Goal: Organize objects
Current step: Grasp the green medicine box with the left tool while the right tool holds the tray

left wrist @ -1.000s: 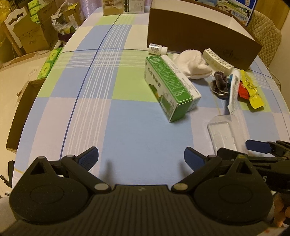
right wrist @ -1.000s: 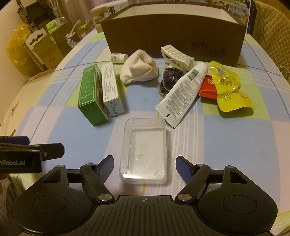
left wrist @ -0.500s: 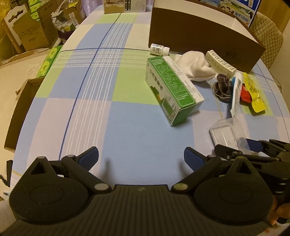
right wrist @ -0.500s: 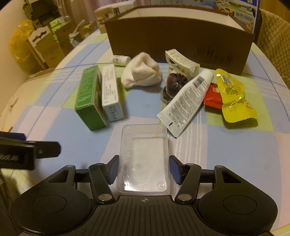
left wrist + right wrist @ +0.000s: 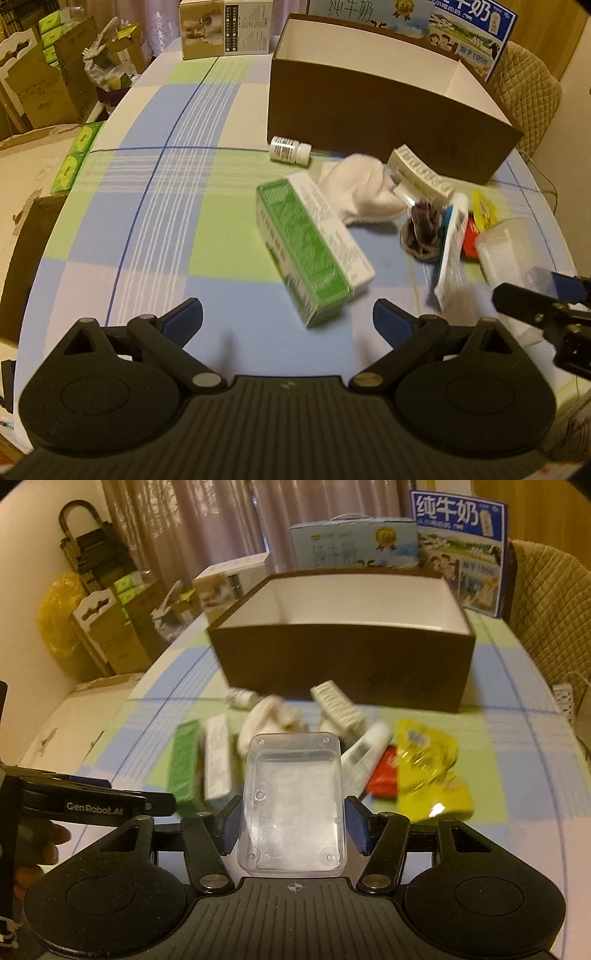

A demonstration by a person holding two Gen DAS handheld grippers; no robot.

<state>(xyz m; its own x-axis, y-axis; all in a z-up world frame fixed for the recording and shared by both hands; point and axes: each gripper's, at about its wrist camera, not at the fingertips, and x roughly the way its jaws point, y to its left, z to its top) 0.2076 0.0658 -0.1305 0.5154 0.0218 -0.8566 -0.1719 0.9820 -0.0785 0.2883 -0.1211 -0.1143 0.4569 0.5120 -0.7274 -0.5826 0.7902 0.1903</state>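
Between the blue pads of the right hand-held gripper [image 5: 293, 823] sits the clear plastic tray [image 5: 293, 801], pinched across its two long walls and raised off the bench [image 5: 517, 775], in front of the open brown box [image 5: 343, 653] and above the clutter lying before that box. By the look of it the tray is very light, thin-walled and smooth: it probably flexes if squeezed hard and could slip if held loosely, so a moderate squeeze on the straight side walls, as now, seems the sound hold; the rounded corners would give the pads less to bear on. Nothing appears to be inside it.

Nearer than the box, the left hand-held gripper [image 5: 288, 319] is spread wide and empty over the bench, just short of the green carton [image 5: 301, 254]. That carton looks stiff and flat-sided, best taken across its narrow width, though motion blur hides its detail.
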